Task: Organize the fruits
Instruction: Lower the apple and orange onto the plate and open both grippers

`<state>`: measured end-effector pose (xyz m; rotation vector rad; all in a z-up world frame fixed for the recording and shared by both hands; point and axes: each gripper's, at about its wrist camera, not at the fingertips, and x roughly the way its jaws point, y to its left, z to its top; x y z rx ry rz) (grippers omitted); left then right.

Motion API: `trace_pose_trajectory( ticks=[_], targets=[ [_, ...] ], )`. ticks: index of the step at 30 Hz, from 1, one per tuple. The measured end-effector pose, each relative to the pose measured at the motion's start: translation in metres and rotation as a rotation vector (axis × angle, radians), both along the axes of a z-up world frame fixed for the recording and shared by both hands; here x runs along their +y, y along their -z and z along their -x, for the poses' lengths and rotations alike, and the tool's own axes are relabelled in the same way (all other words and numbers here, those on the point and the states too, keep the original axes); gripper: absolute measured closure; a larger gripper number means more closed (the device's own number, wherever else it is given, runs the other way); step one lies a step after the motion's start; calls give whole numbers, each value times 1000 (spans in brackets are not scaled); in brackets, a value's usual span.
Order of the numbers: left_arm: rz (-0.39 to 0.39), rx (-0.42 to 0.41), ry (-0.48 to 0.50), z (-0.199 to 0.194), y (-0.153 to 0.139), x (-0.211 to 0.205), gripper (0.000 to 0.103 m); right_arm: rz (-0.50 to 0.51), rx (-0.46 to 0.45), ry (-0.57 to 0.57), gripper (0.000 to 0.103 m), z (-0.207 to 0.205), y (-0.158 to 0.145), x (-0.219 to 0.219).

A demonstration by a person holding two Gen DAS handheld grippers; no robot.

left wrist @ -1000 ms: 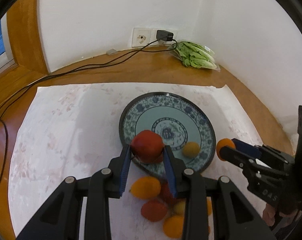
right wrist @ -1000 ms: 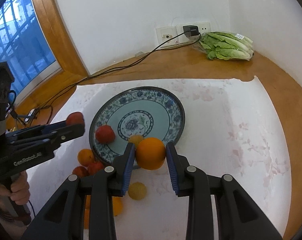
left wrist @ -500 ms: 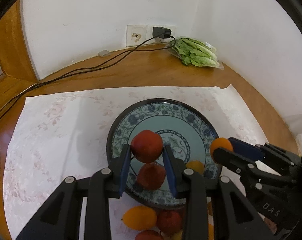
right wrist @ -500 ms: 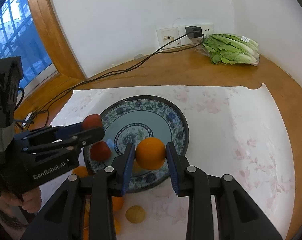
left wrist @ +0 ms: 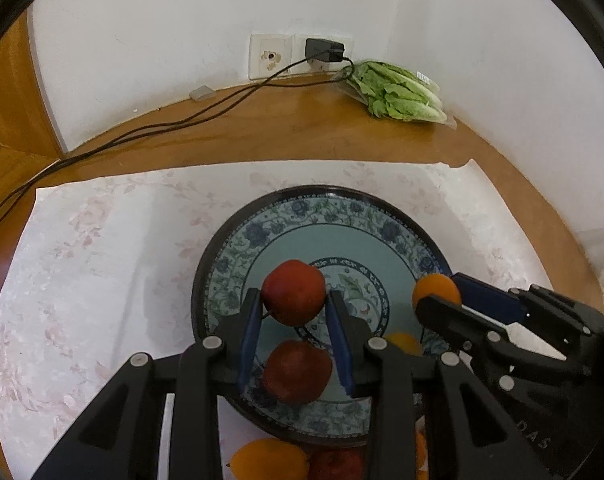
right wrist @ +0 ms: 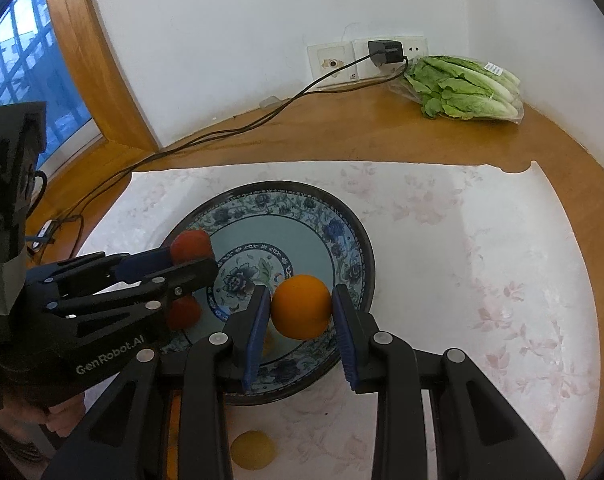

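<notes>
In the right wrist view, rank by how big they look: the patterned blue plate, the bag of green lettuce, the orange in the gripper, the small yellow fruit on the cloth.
1. Patterned blue plate
2. Bagged green lettuce, farther away
3. Round orange, held close to the camera
4. Small yellow fruit

You've got a red tomato (left wrist: 293, 298) between the left gripper's (left wrist: 293, 312) blue pads, an orange (right wrist: 300, 306) in the right gripper (right wrist: 302, 312). The plate (left wrist: 386, 228) shows blue-green florals, dark rim; pale pink blossoms on the white cloth (right wrist: 482, 264); green lettuce (right wrist: 462, 88) at one o'clock.
</notes>
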<state>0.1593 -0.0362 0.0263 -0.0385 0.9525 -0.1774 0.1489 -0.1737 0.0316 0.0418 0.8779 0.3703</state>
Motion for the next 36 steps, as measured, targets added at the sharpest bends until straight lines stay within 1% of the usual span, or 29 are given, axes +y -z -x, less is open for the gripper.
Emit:
trace_pose_trajectory(
  ticks=[4, 15, 18, 21, 22, 23, 26, 27, 29, 31, 36],
  targets=[
    [-3, 9, 3, -1, 3, -1, 69, 11, -8, -2, 70, -1, 0, 1],
    [-3, 32, 11, -1, 9, -2, 69, 16, 11, -6, 70, -1, 6, 2],
    [0, 40, 19, 1, 8, -3, 69, 10, 17, -10, 70, -1, 7, 2],
    [-10, 30, 24, 2, 6, -5, 68, -5, 19, -17, 70, -1, 7, 3],
    [-17, 25, 24, 4, 5, -6, 68, -13, 18, -15, 70, 0, 7, 2],
    [-19, 22, 25, 5, 4, -7, 64, -16, 17, -13, 70, 0, 7, 2],
    [-20, 18, 25, 8, 0, -6, 58, -18, 10, -7, 69, 2, 5, 1],
    [-18, 18, 25, 9, -1, -5, 57, -14, 7, -6, 67, 3, 3, 1],
    [-15, 17, 18, 10, -4, -3, 50, -5, 0, -6, 64, 5, 0, 1],
    [-8, 17, 9, 13, -6, 0, 48, -1, -6, -4, 59, 7, -3, 0],
    [-16, 12, 2, 24, -14, 3, 43, -4, -20, -11, 55, 17, -9, 1]
  ],
)
